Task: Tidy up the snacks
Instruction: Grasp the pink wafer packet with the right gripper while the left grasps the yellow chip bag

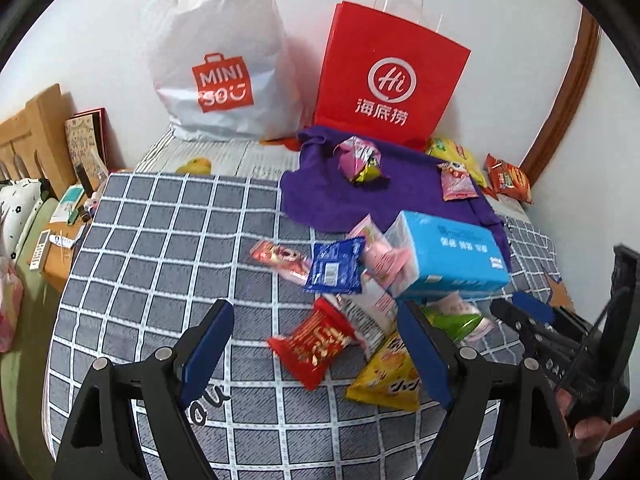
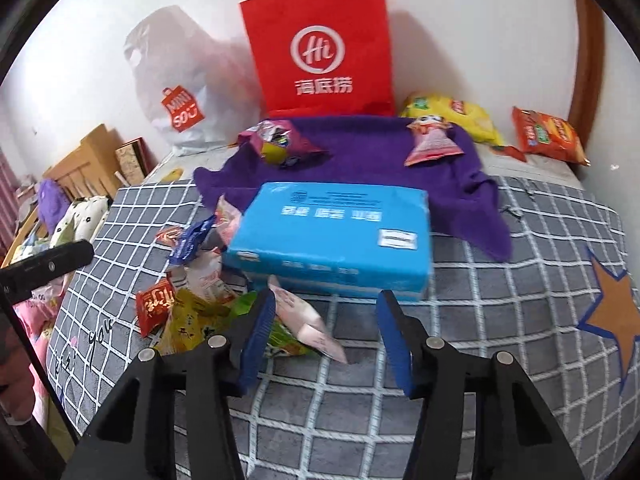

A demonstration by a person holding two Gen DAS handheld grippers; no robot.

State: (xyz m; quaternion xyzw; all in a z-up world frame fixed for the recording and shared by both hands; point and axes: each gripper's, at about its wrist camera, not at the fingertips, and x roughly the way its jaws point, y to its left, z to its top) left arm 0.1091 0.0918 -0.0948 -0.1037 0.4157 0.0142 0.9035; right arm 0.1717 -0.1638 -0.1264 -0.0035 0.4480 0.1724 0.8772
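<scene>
Snack packets lie piled on a grey checked blanket (image 1: 160, 248). A red packet (image 1: 316, 344) and a yellow packet (image 1: 388, 376) lie between my left gripper's (image 1: 316, 344) open fingers. A blue packet (image 1: 336, 268), pink packets and a blue tissue box (image 1: 448, 256) lie beyond. In the right wrist view my right gripper (image 2: 328, 332) is open and empty, over a pink packet (image 2: 308, 324) in front of the blue box (image 2: 336, 240). Two packets (image 2: 276, 144) (image 2: 432, 140) lie on a purple cloth (image 2: 360, 160).
A red paper bag (image 1: 388, 76) and a white Miniso bag (image 1: 224, 64) stand against the wall. Yellow (image 2: 452, 116) and orange (image 2: 548, 132) chip bags lie at the back right. A wooden headboard and clutter are on the left (image 1: 40, 140).
</scene>
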